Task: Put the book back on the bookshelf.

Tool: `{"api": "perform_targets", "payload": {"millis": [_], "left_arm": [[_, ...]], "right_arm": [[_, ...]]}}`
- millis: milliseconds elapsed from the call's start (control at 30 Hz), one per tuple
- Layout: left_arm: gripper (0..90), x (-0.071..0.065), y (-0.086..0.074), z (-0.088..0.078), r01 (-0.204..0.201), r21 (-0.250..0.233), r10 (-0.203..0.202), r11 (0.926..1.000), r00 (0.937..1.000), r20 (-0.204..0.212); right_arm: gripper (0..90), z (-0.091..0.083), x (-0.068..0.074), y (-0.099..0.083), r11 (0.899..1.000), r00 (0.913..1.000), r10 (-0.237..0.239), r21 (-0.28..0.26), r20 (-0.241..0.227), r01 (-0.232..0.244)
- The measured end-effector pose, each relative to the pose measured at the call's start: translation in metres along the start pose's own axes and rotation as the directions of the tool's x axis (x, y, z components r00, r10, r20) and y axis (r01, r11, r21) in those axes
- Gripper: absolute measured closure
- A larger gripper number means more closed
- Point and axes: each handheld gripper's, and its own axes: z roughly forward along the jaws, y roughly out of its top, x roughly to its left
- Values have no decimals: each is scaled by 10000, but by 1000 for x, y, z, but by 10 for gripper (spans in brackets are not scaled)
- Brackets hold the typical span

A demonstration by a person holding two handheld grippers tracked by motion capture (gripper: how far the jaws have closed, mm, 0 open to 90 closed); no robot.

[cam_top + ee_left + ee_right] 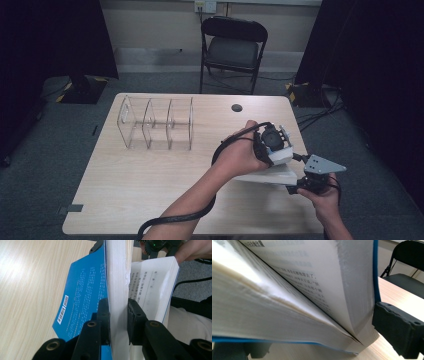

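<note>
High view. Table (150, 175), pale wood, with a clear rack (157, 122) of upright dividers at its far left and a small dark disc (236, 107) near the far edge. Folding chair (232, 47) stood beyond the table. Book (272, 175), white-paged, lay at the table's near right corner, between the two grippers. Left gripper (274, 150) sat over the book's far side, held in the left hand (240, 155), its cable trailing back along the forearm. Right gripper (312, 180), with its grey three-cornered plate, met the book's right end from off the table edge, held in the right hand (325, 200).

Left gripper view. Left gripper (118, 322) was closed on a thick block of the book's (117, 277) pages, one pad touching each face of the block. Blue back cover (82, 297), with a barcode, fell away to one side; a further stack of printed pages splayed to the other. The right hand (192, 250) showed at the top corner.

Right gripper view. Book (287, 290) hung open, blurred at close range, pages fanned and a blue cover edge along the bottom and the right. One black finger (399, 327) lay against the outside of the cover at the right; dark parts of the other showed beneath the lower cover at bottom left. The book sat between them; whether they pressed on it could not be told.
</note>
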Motion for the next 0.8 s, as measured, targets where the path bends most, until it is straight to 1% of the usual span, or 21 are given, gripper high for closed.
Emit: {"api": "perform_targets", "payload": {"millis": [67,167,267,367,400,433,533,667,700,800], "left_arm": [[753,0,-1,-1,10,5,-10,10000,10000,37],[753,0,-1,-2,21,-52,-20,10000,10000,35],[753,-1,-2,-3,-122,-39,122,9999,9999,-41],[752,-2,-2,-5,-90,55,90,9999,10000,-6],[753,-3,-2,-6,-70,-26,70,10000,10000,-12],[753,-3,-1,-8,-15,1,15,10000,10000,9],[752,-3,-1,-10,-69,-71,70,10000,10000,68],[752,-4,-1,-10,-145,-79,145,9999,9999,39],[752,-4,-1,-10,-56,-91,57,9999,10000,81],[752,-4,-1,-10,-57,-100,57,9999,10000,46]], "right_arm": [[94,0,0,2,9999,10000,-62,101,-40,62],[94,1,1,3,9999,9999,-128,73,-74,128],[93,2,1,3,9998,9998,-183,47,-107,184],[93,2,3,4,9998,9997,-176,17,-155,177],[93,1,3,4,9998,9997,-179,20,-162,180],[93,1,4,5,9997,9995,-257,-17,-185,257],[94,-2,5,9,9994,9990,-355,31,-272,356],[94,-2,5,10,9990,9988,-437,72,-232,439],[94,-3,5,10,9990,9987,-442,86,-235,444],[94,-3,6,10,9991,9989,-413,59,-223,414]]}}
